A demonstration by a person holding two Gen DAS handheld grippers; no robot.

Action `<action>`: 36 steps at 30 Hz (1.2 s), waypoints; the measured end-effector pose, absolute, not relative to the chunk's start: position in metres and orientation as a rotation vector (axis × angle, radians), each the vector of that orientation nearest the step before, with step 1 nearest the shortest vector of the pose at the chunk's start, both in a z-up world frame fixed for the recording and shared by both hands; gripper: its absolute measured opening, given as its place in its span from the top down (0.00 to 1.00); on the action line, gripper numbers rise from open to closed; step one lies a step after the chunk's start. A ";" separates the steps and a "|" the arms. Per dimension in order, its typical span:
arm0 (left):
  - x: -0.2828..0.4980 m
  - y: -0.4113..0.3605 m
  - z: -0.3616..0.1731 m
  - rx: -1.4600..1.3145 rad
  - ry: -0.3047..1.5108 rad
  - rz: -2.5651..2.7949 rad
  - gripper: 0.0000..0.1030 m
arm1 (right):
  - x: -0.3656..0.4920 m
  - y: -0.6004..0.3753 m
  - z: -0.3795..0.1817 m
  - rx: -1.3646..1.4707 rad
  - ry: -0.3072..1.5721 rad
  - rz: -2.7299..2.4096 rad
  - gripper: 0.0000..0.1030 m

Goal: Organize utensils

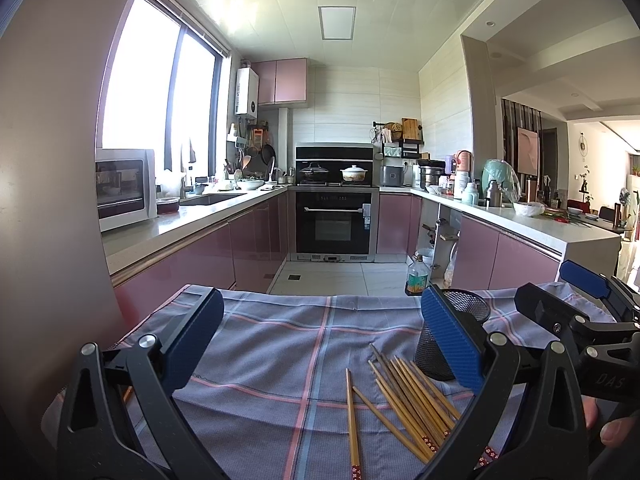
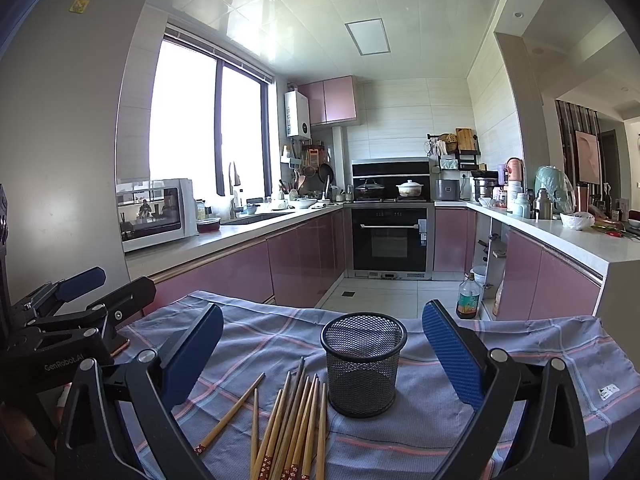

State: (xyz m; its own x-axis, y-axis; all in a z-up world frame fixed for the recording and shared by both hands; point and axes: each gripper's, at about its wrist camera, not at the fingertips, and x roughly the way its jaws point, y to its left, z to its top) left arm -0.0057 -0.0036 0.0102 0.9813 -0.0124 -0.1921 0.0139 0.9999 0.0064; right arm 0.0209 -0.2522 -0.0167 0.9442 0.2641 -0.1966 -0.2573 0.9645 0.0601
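Both claws, left gripper (image 1: 322, 344) and right gripper (image 2: 322, 354), gape wide, empty. Risk: loose chopsticks (image 2: 288, 428) roll when pinched; light mesh cup (image 2: 362, 364), seemingly empty, tips if knocked.

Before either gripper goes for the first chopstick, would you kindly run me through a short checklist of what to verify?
1. Mesh cup upright, mouth open: ok.
2. Cup empty inside: cannot tell; the mesh hides its bottom.
3. Chopsticks lying loose on the checked cloth beside the cup, none in it: ok.
4. Right gripper open, nothing between its fingers: ok.
5. Left gripper open, nothing held: ok.
6. Single chopstick easy to pick: not ok for the bundle, which lies packed together; two stray ones lie apart and look easier.
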 end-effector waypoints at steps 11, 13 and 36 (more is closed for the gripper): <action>-0.004 -0.004 0.008 0.008 0.203 -0.018 0.06 | 0.023 -0.252 -0.017 0.040 0.215 0.269 0.06; -0.002 -0.004 0.006 0.009 0.209 -0.018 0.06 | 0.025 -0.251 -0.018 0.041 0.220 0.270 0.06; 0.070 0.006 -0.073 0.086 0.595 -0.061 0.17 | 0.085 -0.254 -0.092 0.001 0.695 0.381 0.45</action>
State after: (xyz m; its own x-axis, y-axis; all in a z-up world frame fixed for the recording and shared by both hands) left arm 0.0697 0.0060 -0.0728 0.8266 -0.0324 -0.5618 0.0819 0.9946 0.0630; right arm 0.0847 -0.2541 -0.0920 0.7019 0.3428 -0.6243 -0.3420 0.9311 0.1268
